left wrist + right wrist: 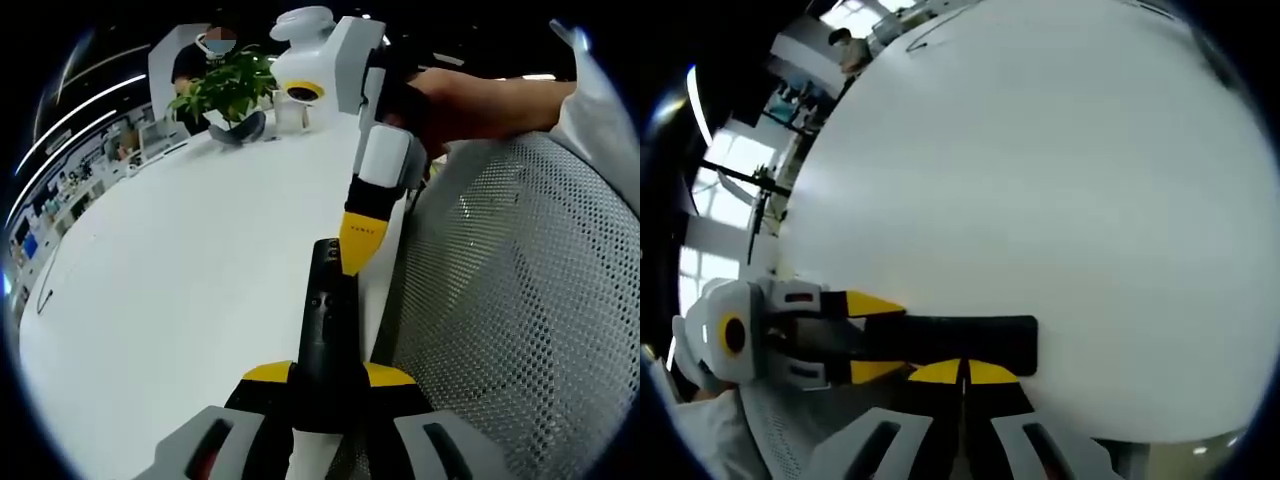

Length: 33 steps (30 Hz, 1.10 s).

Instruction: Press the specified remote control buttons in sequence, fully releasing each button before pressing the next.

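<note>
The left tongs (328, 385) are clamped on the near end of a black remote (325, 320), which reaches forward over the edge of the white worktop (180, 270). The right tongs (358, 250) come down from above with their 2 yellow tips pressed together, touching the remote's far end. In the right gripper view the right tongs (962, 372) sit closed against the remote (950, 338), with the left tongs (865, 335) gripping it from the left. A mesh chair (510, 300) stands beside the worktop; a plant (228, 85) sits at its far end
</note>
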### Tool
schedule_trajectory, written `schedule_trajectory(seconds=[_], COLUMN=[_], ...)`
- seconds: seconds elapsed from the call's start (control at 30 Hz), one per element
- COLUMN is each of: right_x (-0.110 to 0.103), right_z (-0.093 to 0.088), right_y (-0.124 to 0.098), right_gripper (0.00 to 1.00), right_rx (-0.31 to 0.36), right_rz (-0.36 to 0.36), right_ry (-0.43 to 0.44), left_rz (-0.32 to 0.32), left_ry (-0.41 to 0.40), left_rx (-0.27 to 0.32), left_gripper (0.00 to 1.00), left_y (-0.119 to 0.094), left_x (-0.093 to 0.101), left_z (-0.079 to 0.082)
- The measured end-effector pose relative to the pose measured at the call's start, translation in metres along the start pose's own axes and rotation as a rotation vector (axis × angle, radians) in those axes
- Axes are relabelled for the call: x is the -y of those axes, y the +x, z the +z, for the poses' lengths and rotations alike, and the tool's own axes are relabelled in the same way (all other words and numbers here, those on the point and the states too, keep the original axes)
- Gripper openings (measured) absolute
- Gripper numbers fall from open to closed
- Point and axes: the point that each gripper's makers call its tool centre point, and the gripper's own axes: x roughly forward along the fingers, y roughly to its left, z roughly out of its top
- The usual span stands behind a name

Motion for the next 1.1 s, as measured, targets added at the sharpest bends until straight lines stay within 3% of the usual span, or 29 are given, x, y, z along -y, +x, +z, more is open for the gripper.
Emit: schedule_trajectory(seconds=[0.47, 0.8, 0.97, 1.1], right_x=[0.0023, 0.0034, 0.0035, 0.0032], right_z=[-0.0018, -0.0016, -0.0026, -0.004], right_y=[0.0032, 0.0065, 0.0062, 0.0056], right_gripper=[0.0, 0.0, 0.0, 0.0], right_rx=[-0.021, -0.105, -0.109, -0.1], right_rz=[-0.068, -0.15, -0.166, -0.171], right_ry=[-0.132, -0.218, -0.228, -0.287], left_rz=[-0.005, -0.007, -0.005, -0.004], left_ry=[-0.001, 0.003, 0.002, 0.002], left_rx=[0.001, 0.003, 0.002, 0.002], left_gripper=[0.25, 0.25, 0.25, 0.25], left_y=[0.0019, 0.003, 0.0032, 0.0032], left_x=[-0.0006, -0.0007, -0.0008, -0.0008], left_z=[0.0003, 0.0006, 0.0003, 0.0002])
